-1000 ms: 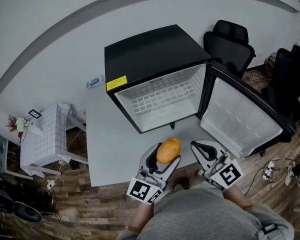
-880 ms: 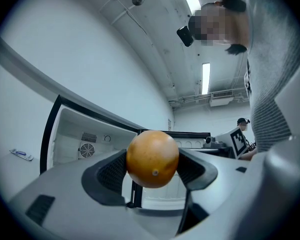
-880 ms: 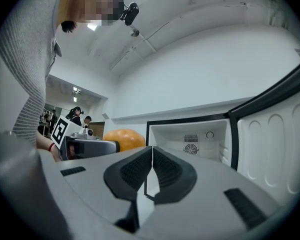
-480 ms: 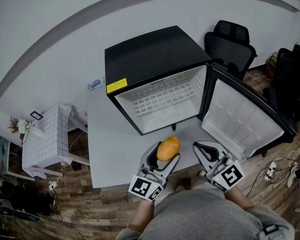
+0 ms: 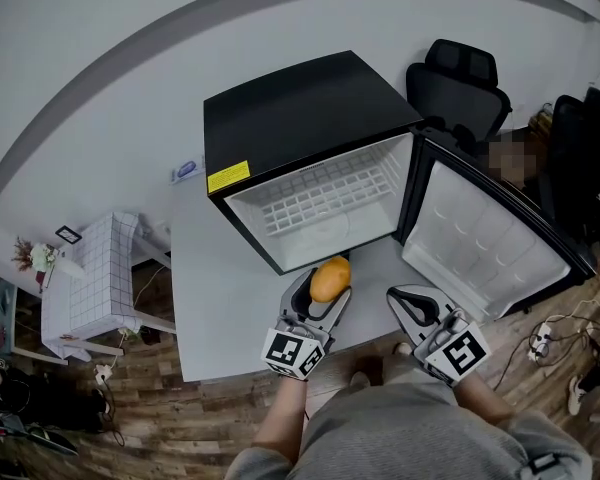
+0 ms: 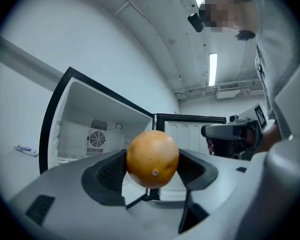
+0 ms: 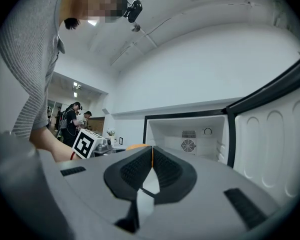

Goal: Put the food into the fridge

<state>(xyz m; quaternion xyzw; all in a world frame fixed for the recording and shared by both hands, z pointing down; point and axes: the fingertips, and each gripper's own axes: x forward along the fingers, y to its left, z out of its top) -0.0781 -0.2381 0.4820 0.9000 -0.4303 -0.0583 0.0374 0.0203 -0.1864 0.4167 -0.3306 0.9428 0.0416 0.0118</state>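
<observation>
A round orange fruit (image 5: 330, 279) (image 6: 152, 158) is clamped between the jaws of my left gripper (image 5: 325, 290) (image 6: 151, 170), which holds it just in front of the fridge's lower edge. The black mini fridge (image 5: 300, 118) stands on a grey table (image 5: 220, 298) with its door (image 5: 485, 243) swung open to the right. Its white inside (image 5: 320, 203) (image 6: 85, 134) (image 7: 190, 134) holds a wire shelf and nothing else that I can see. My right gripper (image 5: 412, 306) (image 7: 151, 170) is shut and empty, to the right of the fruit, near the open door.
Black office chairs (image 5: 460, 83) stand behind the fridge door. A small white table (image 5: 95, 268) with a checked cloth sits at the left, below the grey table. A small blue-and-white item (image 5: 187, 167) lies left of the fridge. Cables (image 5: 550, 338) lie on the wooden floor at right.
My left gripper has carried the fruit forward, closer to the fridge opening. The right gripper has hardly moved.
</observation>
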